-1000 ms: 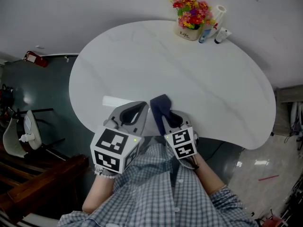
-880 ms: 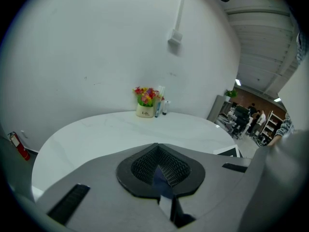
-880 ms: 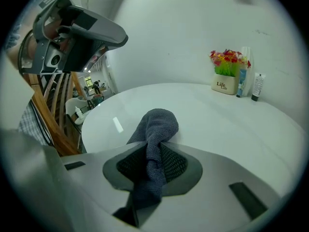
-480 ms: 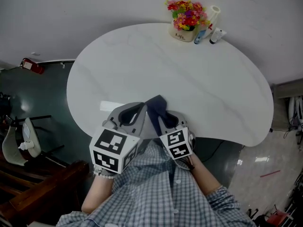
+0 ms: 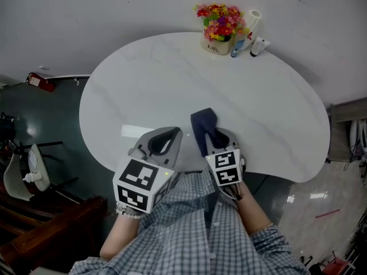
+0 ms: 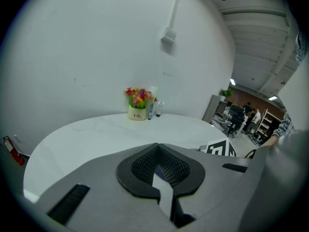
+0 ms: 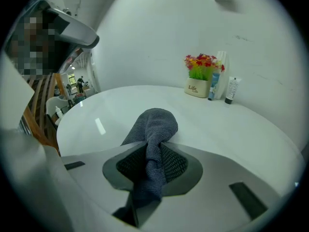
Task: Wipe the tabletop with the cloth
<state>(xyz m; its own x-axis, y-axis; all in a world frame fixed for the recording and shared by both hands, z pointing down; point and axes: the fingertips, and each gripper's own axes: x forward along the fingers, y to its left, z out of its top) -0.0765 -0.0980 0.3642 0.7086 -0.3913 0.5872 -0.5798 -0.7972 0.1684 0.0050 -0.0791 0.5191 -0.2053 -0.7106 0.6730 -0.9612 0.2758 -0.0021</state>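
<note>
At the near edge of the table, just ahead of the person's body: cloth, dark grey, knitted, bunched into a rope. One end is pinched fast between the jaws of the right gripper; the free end bulges forward past the jaw tips and appears to rest on the tabletop. Progress, as judged: the cloth is in hand and set down at the front rim, so pick-up is done. The white, marble-patterned surface shows no streaks, damp marks or dirt, so how much has been wiped cannot be told. Nearly the whole top lies ahead of the cloth, and most of the wiping looks to remain. Pose, right: held low at the table edge, marker cube toward the person, jaws pointing across the table toward the far wall, forearm in a checked sleeve running back to the body. Pose, left: left gripper just beside the right one, well clear of the cloth, pointing the same way; its jaws are drawn together with only a thin sliver of light between them and nothing held, so it takes no part in the wiping. Far side of the table, well apart from the cloth: flower pot with bright blooms, a white roll and two small tubes beside it, all against the wall.
</note>
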